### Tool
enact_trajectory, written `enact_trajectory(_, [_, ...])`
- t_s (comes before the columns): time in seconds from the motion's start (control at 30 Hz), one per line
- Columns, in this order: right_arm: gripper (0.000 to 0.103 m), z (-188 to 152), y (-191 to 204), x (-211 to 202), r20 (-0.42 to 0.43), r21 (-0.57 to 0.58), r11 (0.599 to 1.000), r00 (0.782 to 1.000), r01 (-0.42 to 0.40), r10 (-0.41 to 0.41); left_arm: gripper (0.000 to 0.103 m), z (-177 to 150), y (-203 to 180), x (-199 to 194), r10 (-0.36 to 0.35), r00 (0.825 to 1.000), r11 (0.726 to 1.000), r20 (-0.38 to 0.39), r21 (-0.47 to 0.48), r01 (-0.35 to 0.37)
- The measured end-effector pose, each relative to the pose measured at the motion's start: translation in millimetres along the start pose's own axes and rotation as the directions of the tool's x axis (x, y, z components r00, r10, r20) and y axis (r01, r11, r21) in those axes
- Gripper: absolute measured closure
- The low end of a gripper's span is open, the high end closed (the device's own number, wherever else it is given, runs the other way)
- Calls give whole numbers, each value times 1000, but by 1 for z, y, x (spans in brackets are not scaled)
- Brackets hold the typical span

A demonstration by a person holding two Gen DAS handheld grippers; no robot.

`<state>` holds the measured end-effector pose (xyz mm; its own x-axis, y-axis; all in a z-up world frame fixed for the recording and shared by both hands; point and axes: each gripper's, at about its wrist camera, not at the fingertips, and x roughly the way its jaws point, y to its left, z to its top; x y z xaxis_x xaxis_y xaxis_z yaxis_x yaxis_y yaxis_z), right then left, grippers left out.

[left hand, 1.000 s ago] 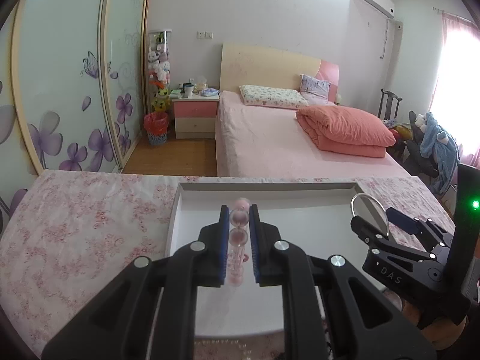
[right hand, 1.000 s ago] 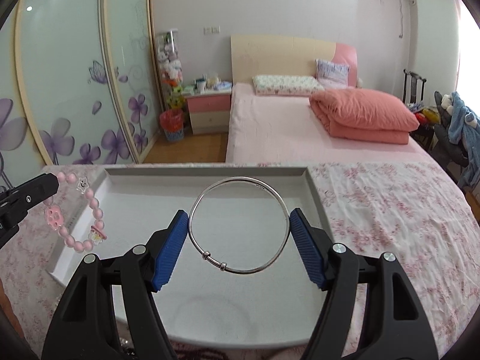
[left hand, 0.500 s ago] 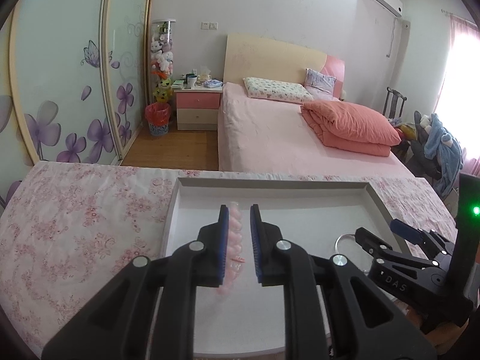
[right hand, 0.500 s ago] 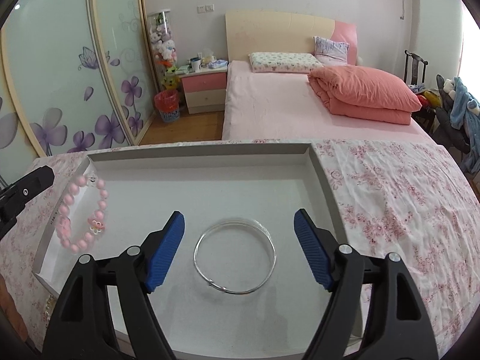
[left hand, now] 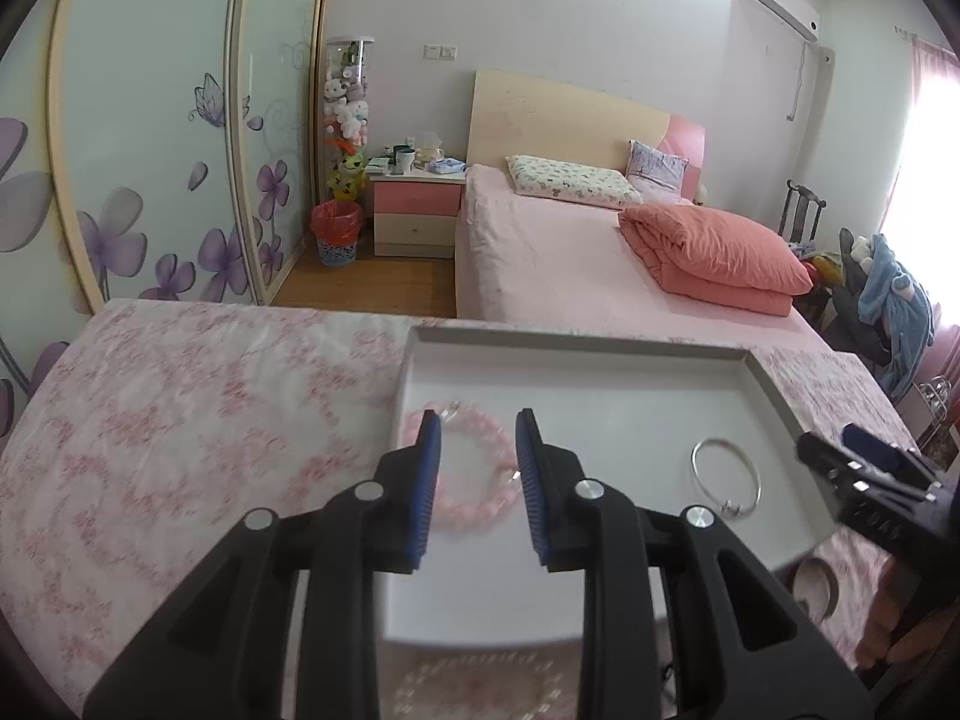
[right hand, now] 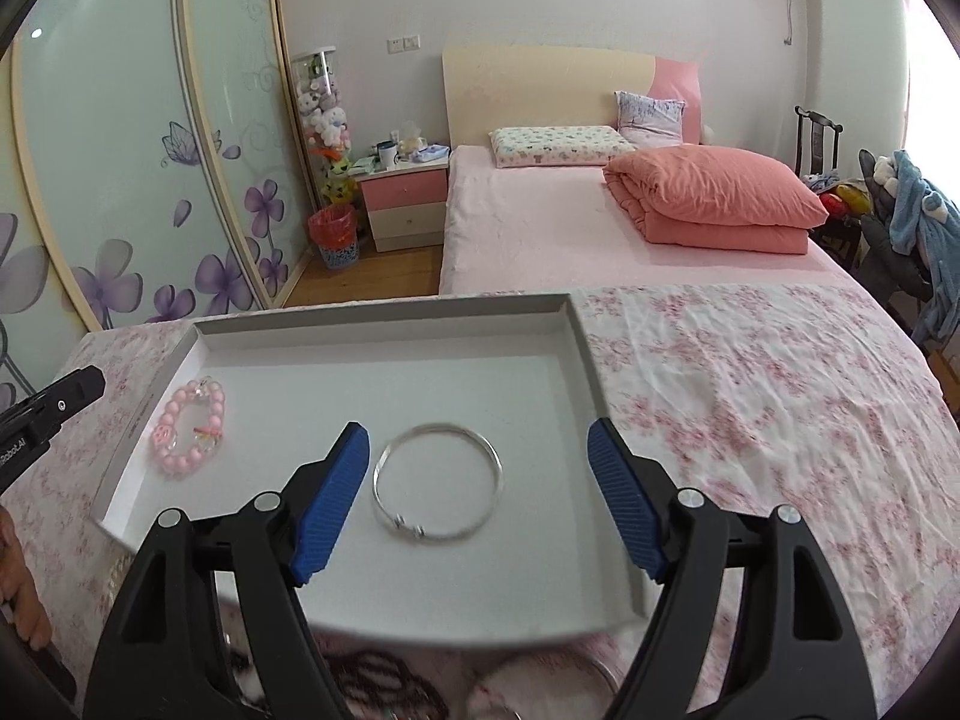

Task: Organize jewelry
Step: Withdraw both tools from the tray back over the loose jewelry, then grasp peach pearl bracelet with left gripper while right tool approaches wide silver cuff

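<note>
- The surface (right hand: 750,396), under a pink floral cloth, fills the lower half of both views; the right wrist view shows its wide right stretch, the left wrist view its left stretch (left hand: 180,420).
- The grey tray (right hand: 384,330) sits on that cloth, centre-left in the right wrist view and centre-right in the left wrist view (left hand: 576,348).
- The left claw (left hand: 477,474) rises from the bottom centre of its own view, its blue pads parted by a modest gap and gripping nothing; in the right wrist view only a black tip of it (right hand: 54,408) pokes in at the left edge.
- The right claw (right hand: 480,504) is spread wide and empty at the bottom of its own view; the left wrist view shows it only as a dark shape (left hand: 870,474) at the right edge.
- The pink bead bracelet (right hand: 191,426) lies flat in the tray's left part, sharp in the right wrist view; in the left wrist view it is blurred (left hand: 474,462) and partly hidden behind the pads.
- The silver bangle (right hand: 437,483) lies flat on the tray floor between the right claw's pads, touching neither; in the left wrist view it sits centre-right (left hand: 726,477).
- More beads (right hand: 384,684) on the cloth show dimly below the tray's near edge, at the bottom of the frame.
</note>
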<state>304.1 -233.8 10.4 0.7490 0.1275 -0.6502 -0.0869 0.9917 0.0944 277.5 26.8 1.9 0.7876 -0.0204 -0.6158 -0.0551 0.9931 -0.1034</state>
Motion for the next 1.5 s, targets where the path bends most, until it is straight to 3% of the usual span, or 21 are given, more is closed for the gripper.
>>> enact_trajectory(0.2, [28,-23,-20,-21,-15,11,1000,1000,13,-12,71,-26,19,-22,3,1000,1000,-15,-9,-3])
enact_trajectory(0.33, [28,-48,-30,-27,-72,10,1000,997,26,-26,66,-50,32,-37,8,999,1000,-38,-8,-8])
enact_trajectory(0.63, [23,-82,-20,-18,-169,-37,998,984,49,-54,57,-86,43,-50,-1,996,1000,-86,11,2])
enact_trajectory(1.17, [21,-83,-16,2,-204,-34,995,974,90,-96,44,-100,45,-48,5,994,1000,-111,18,-3])
enact_trajectory(1.3, [28,-83,-19,0,-202,-33,995,974,95,-100,43,-101,45,-48,4,993,1000,-114,22,-2])
enact_trajectory(1.5, [28,-82,-18,1,-199,-44,993,973,114,-120,43,-104,37,-50,-10,992,999,-128,51,17])
